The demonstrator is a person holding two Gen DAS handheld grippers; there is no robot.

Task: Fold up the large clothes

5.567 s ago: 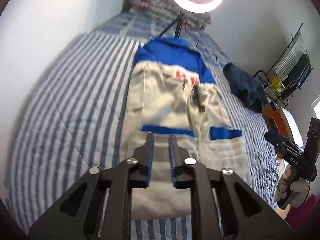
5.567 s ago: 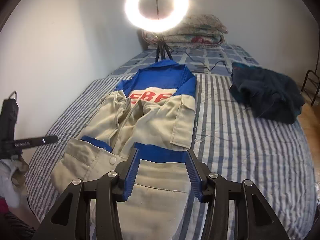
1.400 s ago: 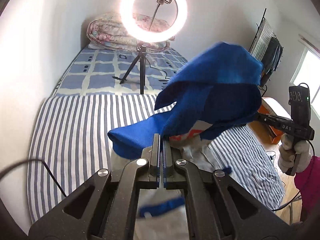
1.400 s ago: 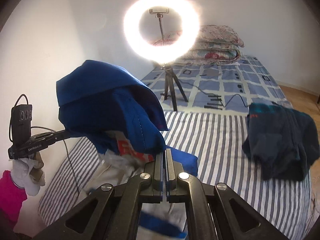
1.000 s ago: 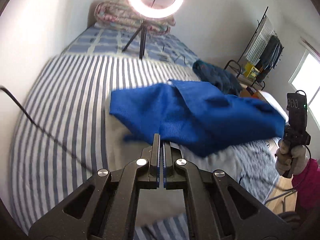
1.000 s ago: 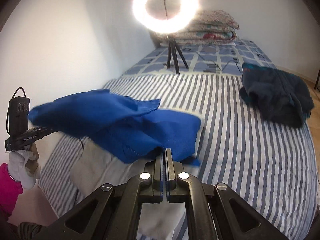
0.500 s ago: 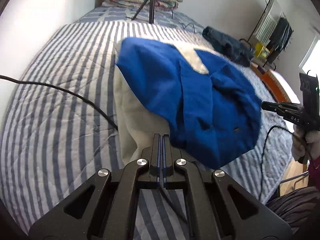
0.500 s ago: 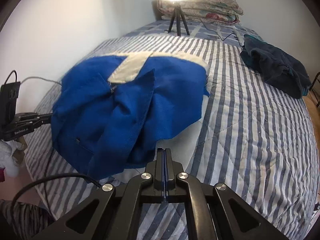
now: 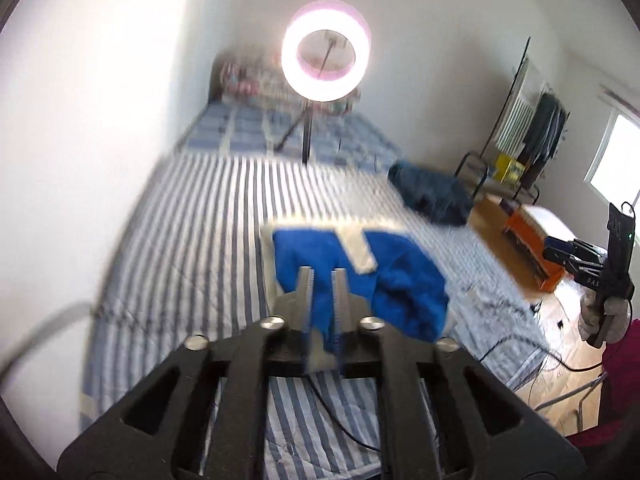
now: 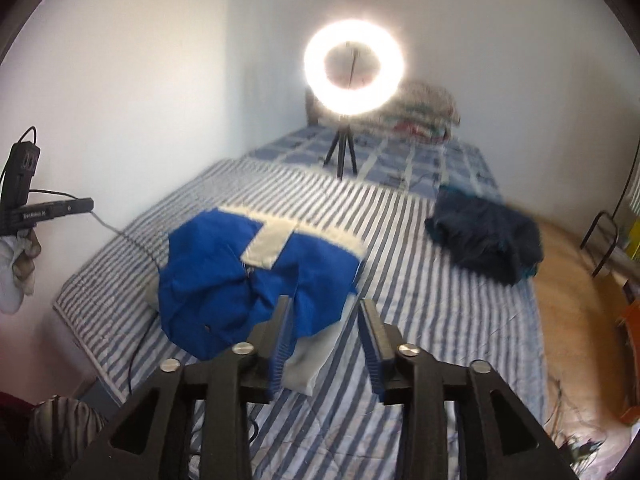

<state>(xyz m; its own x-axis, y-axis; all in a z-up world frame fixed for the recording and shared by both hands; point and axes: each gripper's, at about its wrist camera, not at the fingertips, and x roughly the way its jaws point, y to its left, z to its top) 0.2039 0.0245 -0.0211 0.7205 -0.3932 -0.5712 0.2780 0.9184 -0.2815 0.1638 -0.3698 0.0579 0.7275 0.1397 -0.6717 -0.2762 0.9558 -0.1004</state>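
Striped blue-and-white bedding (image 10: pixel 420 320) covers the bed, with white walls on two sides. On it, near the foot edge, lies the blue and cream garment (image 10: pixel 256 276), folded into a rumpled heap: blue cloth on top, a cream strip showing across its upper middle and cream fabric sticking out underneath at the near side. Both views are blurred, so finer detail of the folds cannot be told.

The right gripper (image 10: pixel 326 332) hangs just above the near edge of the heap, its jaws spread wide with nothing between them. The left gripper (image 9: pixel 322 300) is over the same heap, jaws parted by a narrow gap; blue cloth shows through the gap, but whether it is touching the pads cannot be told.

A black cable (image 10: pixel 138 336) runs over the bed's corner beside the garment. Farther up, a dark bundle of clothing (image 10: pixel 486 236) lies well apart to the right. A lit ring light (image 10: pixel 354 66) stands on a tripod beyond the stripes, with folded quilts (image 10: pixel 424 114) behind it by the wall.
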